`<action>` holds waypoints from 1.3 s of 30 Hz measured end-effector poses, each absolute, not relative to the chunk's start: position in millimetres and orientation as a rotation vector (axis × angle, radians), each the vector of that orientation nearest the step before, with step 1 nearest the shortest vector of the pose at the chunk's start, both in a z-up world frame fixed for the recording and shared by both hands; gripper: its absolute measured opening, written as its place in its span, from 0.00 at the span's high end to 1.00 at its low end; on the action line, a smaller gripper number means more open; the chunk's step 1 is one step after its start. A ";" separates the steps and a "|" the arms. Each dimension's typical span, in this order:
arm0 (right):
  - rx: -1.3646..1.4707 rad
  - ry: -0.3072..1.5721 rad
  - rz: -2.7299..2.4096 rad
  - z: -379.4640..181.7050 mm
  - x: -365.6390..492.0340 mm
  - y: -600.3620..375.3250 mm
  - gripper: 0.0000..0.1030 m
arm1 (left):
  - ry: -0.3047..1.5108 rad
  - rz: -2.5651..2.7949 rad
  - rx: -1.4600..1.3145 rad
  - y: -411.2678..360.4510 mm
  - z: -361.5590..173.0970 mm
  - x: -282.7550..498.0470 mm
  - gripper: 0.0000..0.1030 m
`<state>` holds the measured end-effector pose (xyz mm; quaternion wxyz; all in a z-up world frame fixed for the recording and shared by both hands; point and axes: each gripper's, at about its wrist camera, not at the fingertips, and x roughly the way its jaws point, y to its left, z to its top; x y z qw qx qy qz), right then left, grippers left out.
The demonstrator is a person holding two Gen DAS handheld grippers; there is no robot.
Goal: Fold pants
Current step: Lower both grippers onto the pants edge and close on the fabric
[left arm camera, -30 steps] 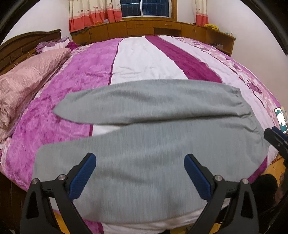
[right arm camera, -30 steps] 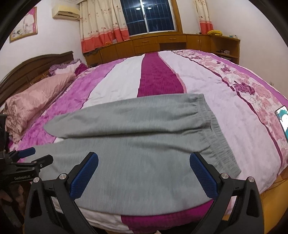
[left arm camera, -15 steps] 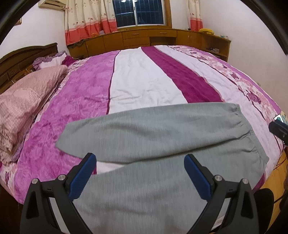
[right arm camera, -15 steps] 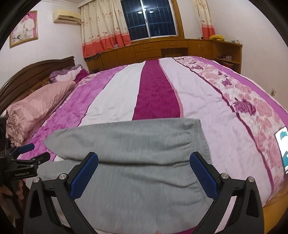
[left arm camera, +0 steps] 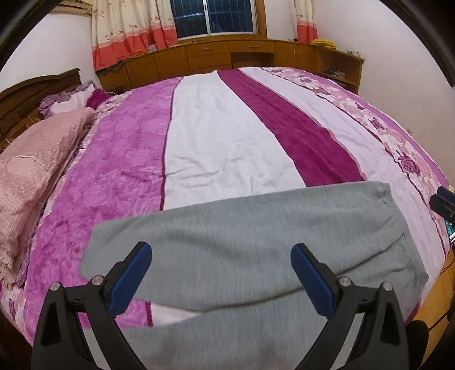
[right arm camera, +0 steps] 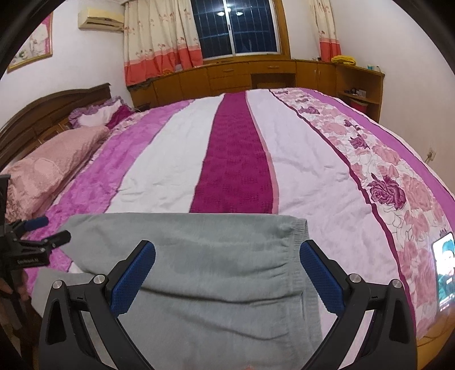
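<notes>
Both grippers, left (left arm camera: 221,269) and right (right arm camera: 227,267), gape wide, empty; phone (right arm camera: 444,273) on striped bedspread (left arm camera: 227,148) at right; grey pants (right arm camera: 199,256) spread beneath the fingers.

even indoor light, fairly bright, with soft shadows. the window (right arm camera: 237,27) is dark and reflects two lamp spots. strong fisheye bending and black corners in both views. grey pants (left arm camera: 241,244) smear slightly near the left camera.
</notes>
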<state>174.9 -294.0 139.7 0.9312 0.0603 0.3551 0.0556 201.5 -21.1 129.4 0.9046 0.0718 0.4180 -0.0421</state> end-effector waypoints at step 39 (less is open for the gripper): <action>-0.099 1.047 0.213 -0.7 332.0 -291.5 0.03 | 1.127 -0.268 0.249 -20.4 -13.3 360.5 0.00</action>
